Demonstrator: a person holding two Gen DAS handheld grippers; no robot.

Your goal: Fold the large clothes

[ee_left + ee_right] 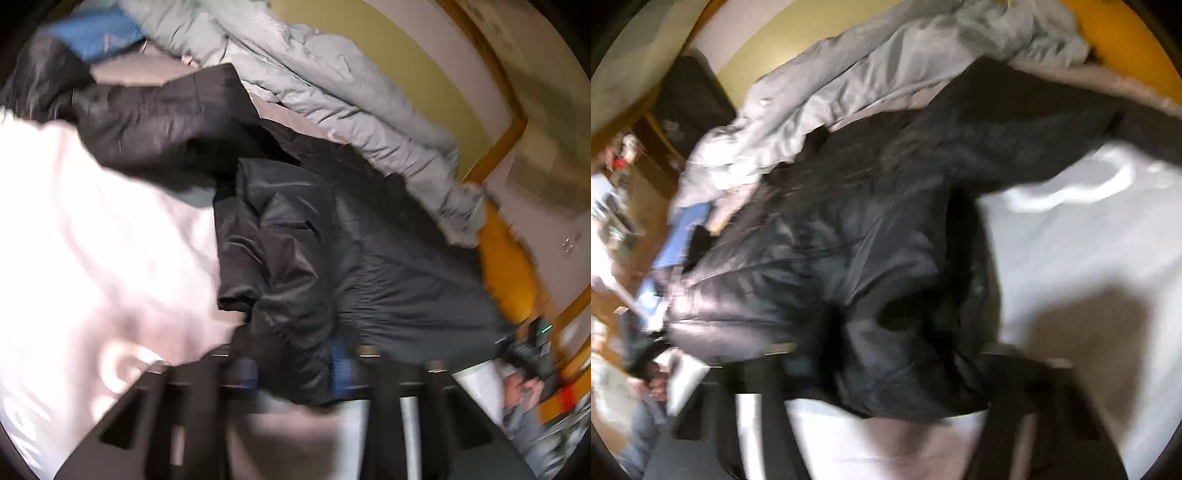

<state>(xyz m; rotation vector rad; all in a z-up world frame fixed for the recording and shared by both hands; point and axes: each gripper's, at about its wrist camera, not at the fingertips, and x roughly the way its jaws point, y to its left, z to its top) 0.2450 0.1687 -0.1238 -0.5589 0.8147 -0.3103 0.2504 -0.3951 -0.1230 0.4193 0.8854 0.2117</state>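
A black padded jacket [317,251] [849,251] lies spread on a bed's white sheet [92,240] [1089,258], one sleeve [166,125] stretched away over it, with its near hem bunched up between the fingers of both grippers. The left gripper [291,369] has its blue-padded fingers [341,363] closed on a fold of that hem, and the right gripper [886,373] is likewise clamped on the dark cloth, though both views are blurred. Beyond the jacket a rumpled grey duvet [332,92] [868,66] lies along the yellow wall [369,37], with a blue item [99,33] beside it.
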